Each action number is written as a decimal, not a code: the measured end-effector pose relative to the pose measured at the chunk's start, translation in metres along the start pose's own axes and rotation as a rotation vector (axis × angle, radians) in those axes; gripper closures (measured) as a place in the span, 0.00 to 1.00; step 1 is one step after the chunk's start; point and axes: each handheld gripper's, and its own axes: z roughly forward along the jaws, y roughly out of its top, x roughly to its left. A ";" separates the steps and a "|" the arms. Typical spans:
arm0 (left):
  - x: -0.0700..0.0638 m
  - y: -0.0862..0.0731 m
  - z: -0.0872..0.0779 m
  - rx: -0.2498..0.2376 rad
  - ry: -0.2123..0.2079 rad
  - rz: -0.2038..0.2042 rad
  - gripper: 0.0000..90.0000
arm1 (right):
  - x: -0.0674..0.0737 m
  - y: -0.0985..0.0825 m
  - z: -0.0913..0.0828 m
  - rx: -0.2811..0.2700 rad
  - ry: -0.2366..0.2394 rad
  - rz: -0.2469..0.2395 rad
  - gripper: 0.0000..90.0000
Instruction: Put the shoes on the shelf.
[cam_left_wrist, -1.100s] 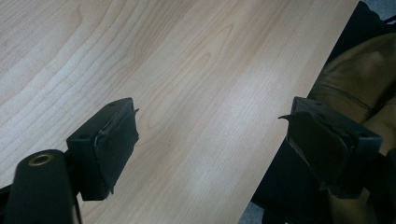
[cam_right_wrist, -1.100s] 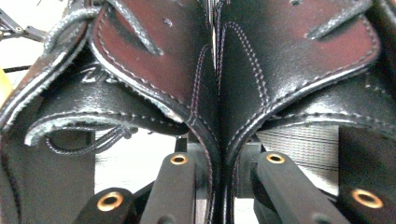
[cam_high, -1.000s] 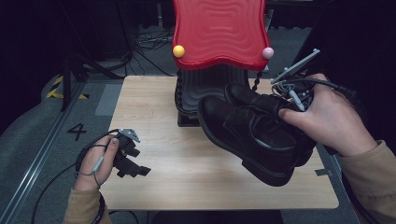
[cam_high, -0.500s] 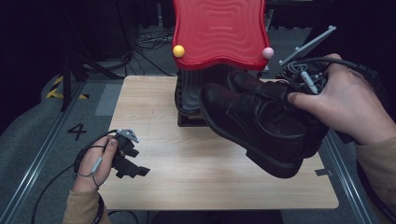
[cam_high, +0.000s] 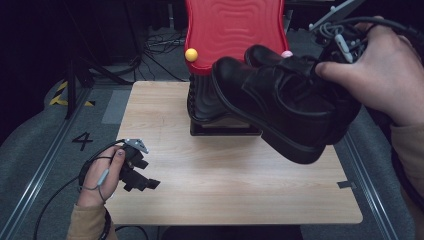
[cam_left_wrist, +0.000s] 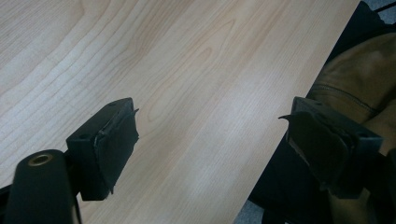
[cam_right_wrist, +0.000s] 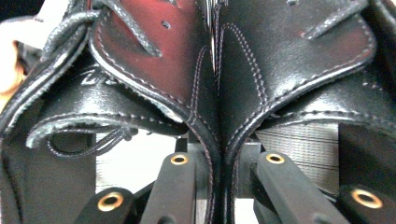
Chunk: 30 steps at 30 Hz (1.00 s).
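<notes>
Shoes (cam_high: 285, 107), a black leather pair, hang above the table (cam_high: 230, 195), pinched at their inner collars by the right tongs (cam_high: 336, 50); judged fairly heavy, glossy, stiff-soled. Left gripper view: left tongs (cam_left_wrist: 224, 144) gape empty over the table. Right gripper view: both collars (cam_right_wrist: 215, 112) clamped together, a sound hold.

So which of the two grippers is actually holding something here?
The right gripper, raised at the table's far right, is shut on the pair of black shoes. The left gripper rests open on the wooden table, nothing between its jaws.
</notes>
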 end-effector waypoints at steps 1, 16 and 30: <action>0.001 0.000 0.001 -0.003 0.000 0.000 0.19 | 0.000 0.004 -0.001 -0.006 -0.006 0.004 0.91; 0.007 -0.002 -0.002 -0.014 0.016 -0.005 0.19 | 0.001 0.083 -0.005 -0.105 -0.092 0.072 0.91; 0.009 -0.012 -0.015 -0.054 0.028 -0.025 0.19 | -0.003 0.146 0.003 -0.143 -0.117 0.152 0.91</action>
